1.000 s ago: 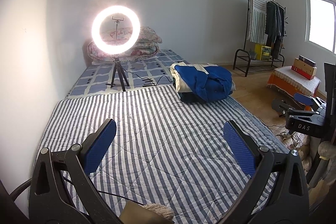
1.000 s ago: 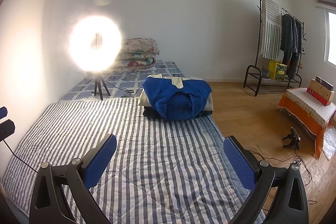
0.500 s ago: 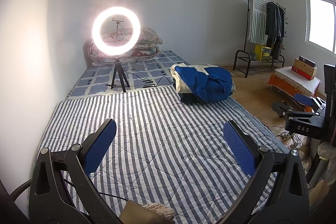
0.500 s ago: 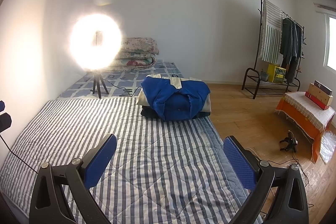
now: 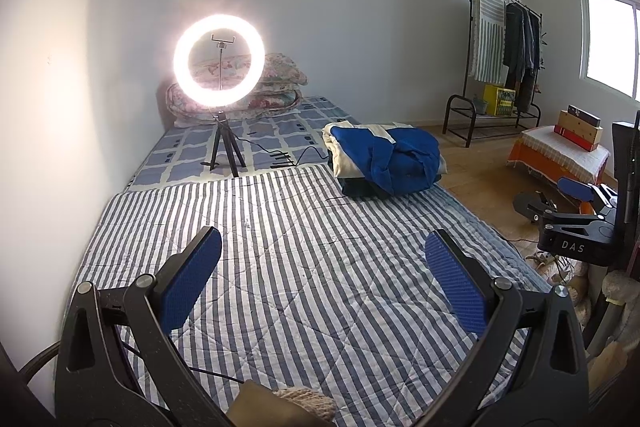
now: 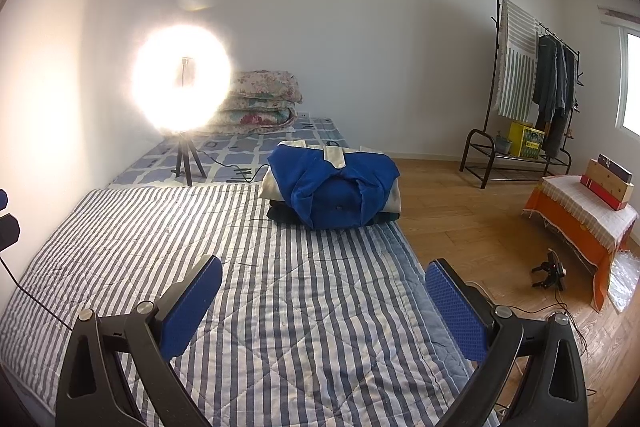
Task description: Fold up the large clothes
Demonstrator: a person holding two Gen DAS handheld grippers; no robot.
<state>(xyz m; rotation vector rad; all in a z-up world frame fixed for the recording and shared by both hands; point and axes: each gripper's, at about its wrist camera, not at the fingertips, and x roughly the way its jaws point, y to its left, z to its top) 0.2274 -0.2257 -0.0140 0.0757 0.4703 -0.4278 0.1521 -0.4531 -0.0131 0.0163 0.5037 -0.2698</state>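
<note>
A folded blue and cream garment (image 5: 386, 155) (image 6: 334, 187) lies on top of a small stack of dark clothes at the far right edge of the striped quilt (image 5: 304, 267) (image 6: 280, 291). My left gripper (image 5: 322, 271) hangs open over the near part of the quilt, nothing between its blue pads. My right gripper (image 6: 322, 301) is open too, above the quilt's right side, well short of the stack. The right gripper's body (image 5: 576, 223) shows at the right edge of the left wrist view.
A lit ring light on a tripod (image 5: 219, 67) (image 6: 182, 79) stands on the checked mattress (image 5: 256, 143), cable trailing toward the stack. Folded floral bedding (image 6: 260, 103) sits by the wall. Clothes rack (image 6: 532, 87), orange-covered table with boxes (image 6: 580, 215), wooden floor with cables (image 6: 552, 271) lie right.
Both views have drawn back and risen slightly; the blue stack sits a little farther off. Both grippers stay open and empty.
</note>
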